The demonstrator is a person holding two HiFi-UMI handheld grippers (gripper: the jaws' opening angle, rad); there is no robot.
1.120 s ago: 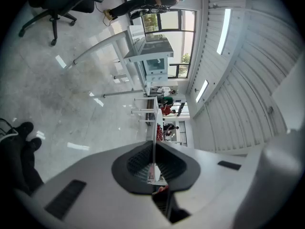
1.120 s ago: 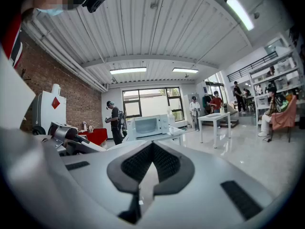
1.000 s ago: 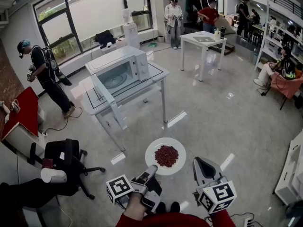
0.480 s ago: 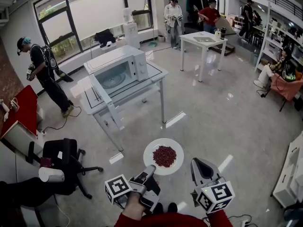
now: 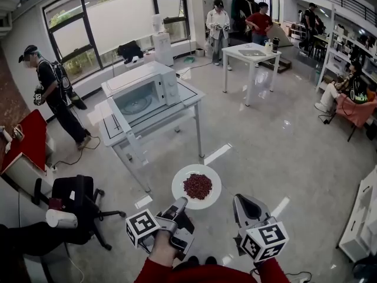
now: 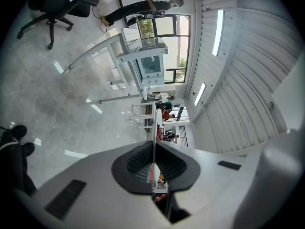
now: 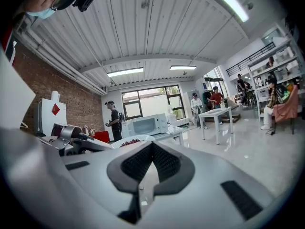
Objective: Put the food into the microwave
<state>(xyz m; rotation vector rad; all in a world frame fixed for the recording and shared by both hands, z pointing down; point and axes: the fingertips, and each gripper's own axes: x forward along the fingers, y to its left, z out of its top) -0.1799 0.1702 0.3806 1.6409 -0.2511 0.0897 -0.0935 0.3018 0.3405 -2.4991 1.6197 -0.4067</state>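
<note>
A white plate (image 5: 181, 194) carrying a heap of red food (image 5: 197, 186) hangs over the floor. My left gripper (image 5: 179, 204) is shut on its near rim. In the left gripper view the plate (image 6: 156, 123) runs edge-on between the jaws. To the right of the plate my right gripper (image 5: 240, 204) is shut and holds nothing, and the plate (image 7: 133, 140) shows beyond its jaws. The white microwave (image 5: 143, 93) stands on a white table (image 5: 191, 96) ahead at the left, with its door open and its glass turntable showing. The same microwave (image 7: 145, 125) is straight ahead in the right gripper view.
A black office chair (image 5: 73, 202) stands at the left, with a white cup (image 5: 59, 218) beside it. A person (image 5: 50, 93) stands left of the microwave table. A second white table (image 5: 250, 55) and more people (image 5: 219, 25) are at the back. A shelf unit (image 5: 362, 217) is at the right.
Both grippers and the plate have come a little forward toward the microwave table. The left grip on the plate is unchanged and the right gripper stays shut.
</note>
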